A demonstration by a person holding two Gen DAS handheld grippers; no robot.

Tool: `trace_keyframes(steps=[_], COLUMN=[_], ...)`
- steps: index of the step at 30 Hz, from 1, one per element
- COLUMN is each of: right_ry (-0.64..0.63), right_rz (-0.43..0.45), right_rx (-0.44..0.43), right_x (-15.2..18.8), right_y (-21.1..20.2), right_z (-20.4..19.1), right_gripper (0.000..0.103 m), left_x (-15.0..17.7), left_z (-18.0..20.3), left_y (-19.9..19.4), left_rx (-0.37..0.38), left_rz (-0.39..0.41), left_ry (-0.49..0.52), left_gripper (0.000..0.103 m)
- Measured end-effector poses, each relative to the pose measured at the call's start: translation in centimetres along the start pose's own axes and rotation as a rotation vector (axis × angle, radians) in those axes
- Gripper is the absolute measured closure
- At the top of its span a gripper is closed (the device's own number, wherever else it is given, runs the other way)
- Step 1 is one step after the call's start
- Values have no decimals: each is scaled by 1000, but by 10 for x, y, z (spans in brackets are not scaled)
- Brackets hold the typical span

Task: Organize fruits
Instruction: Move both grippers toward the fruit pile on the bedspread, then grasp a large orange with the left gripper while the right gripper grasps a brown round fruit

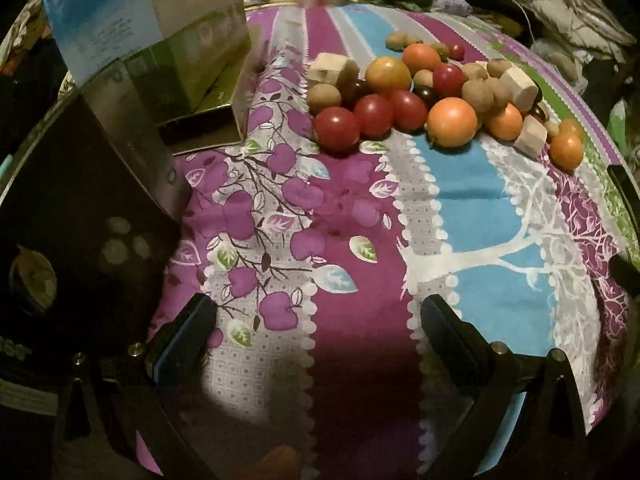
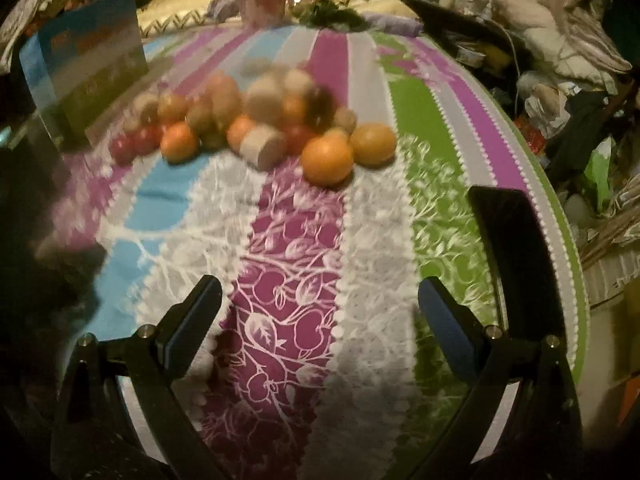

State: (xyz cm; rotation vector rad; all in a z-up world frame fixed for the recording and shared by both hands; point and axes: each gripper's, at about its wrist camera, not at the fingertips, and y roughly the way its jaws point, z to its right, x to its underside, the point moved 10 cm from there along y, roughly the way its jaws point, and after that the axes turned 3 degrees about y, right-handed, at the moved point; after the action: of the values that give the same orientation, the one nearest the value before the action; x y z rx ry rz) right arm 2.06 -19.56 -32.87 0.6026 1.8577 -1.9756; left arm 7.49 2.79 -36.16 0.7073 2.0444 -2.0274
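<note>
A heap of small fruits (image 1: 424, 88) lies on the patterned cloth (image 1: 352, 216): red tomatoes (image 1: 337, 128), orange ones (image 1: 452, 121), brown round fruits (image 1: 324, 97), dark grapes and pale wooden blocks (image 1: 519, 87). My left gripper (image 1: 316, 320) is open and empty, well short of the heap. In the right wrist view the same heap (image 2: 256, 120) is blurred; an orange fruit (image 2: 327, 160) and a yellowish one (image 2: 374, 145) sit nearest. My right gripper (image 2: 318, 300) stands open, empty, short of them.
A blue and green cardboard box (image 1: 152, 32) stands at the left, with a dark container (image 1: 80, 208) beside my left gripper. A dark flat object (image 2: 516, 248) lies on the cloth's right edge. Cluttered fabric and bags (image 2: 560, 60) surround the table.
</note>
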Motion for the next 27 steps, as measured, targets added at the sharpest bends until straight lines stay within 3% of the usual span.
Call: trace_keyframes(steps=[3,7,14,17,20,23,27], right_ry=[9,67,82,75,61,58,78], right_rz=[-46,-7,44,80,86,61,28], right_rx=[8,-25,-77,-99,-116,-150,-193], right_x=[16,21,28,30,31,26,21], right_y=[17,15,17,16,14,14,9], right_z=[-1,6,9,9,7,8,11], right_gripper=[2,0,0,0,0,0,1], left_x=[-1,4,3,-12,-37,-65,-93], left_z=[0,-5,-8,2,18,41,60], left_y=[3,-1,-8,-10,-17,-18,1], left_rx=[16,30,30,99,183,271,323], left_rz=[27,86,58,53,106,134,139], left_ry=[-14,-23,-35,-53,-41,-1,35], left_gripper=[0,0,0,2,10,26,35])
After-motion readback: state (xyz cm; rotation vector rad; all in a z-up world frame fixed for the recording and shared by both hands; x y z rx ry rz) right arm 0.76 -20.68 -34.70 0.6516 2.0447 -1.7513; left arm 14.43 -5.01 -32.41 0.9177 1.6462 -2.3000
